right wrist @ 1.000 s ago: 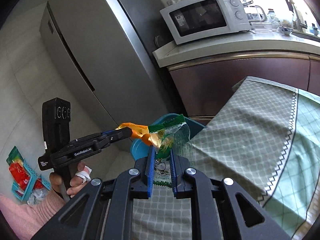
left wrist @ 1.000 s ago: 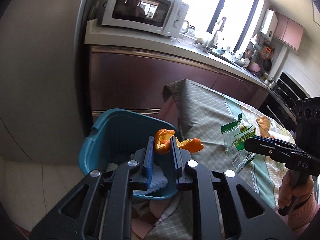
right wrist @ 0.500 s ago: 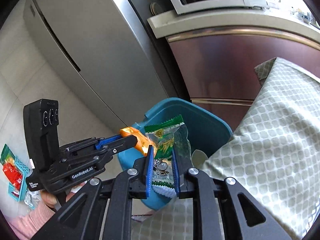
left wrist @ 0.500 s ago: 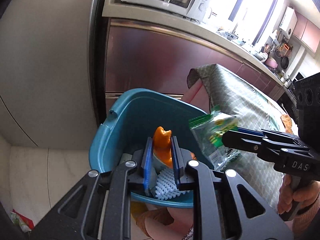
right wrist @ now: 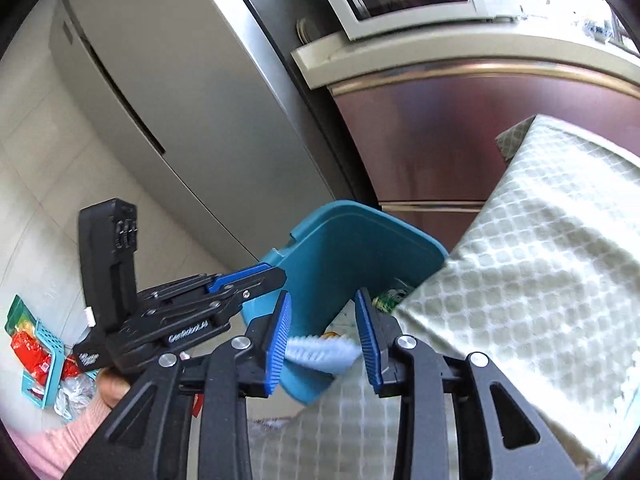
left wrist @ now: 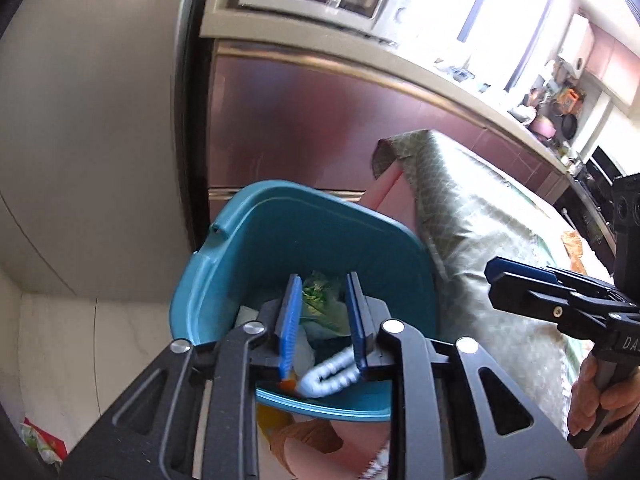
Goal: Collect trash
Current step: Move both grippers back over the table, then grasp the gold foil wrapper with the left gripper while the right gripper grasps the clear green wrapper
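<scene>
Left wrist: my left gripper (left wrist: 323, 312) tilts down over the teal bin (left wrist: 248, 240), jaws just opening, nothing held; green wrapper (left wrist: 320, 300) lies inside. Right wrist: my right gripper (right wrist: 323, 332) angles down beside the checked tablecloth (right wrist: 540, 260), jaws just opening, empty; fridge (right wrist: 180, 80) behind.
</scene>
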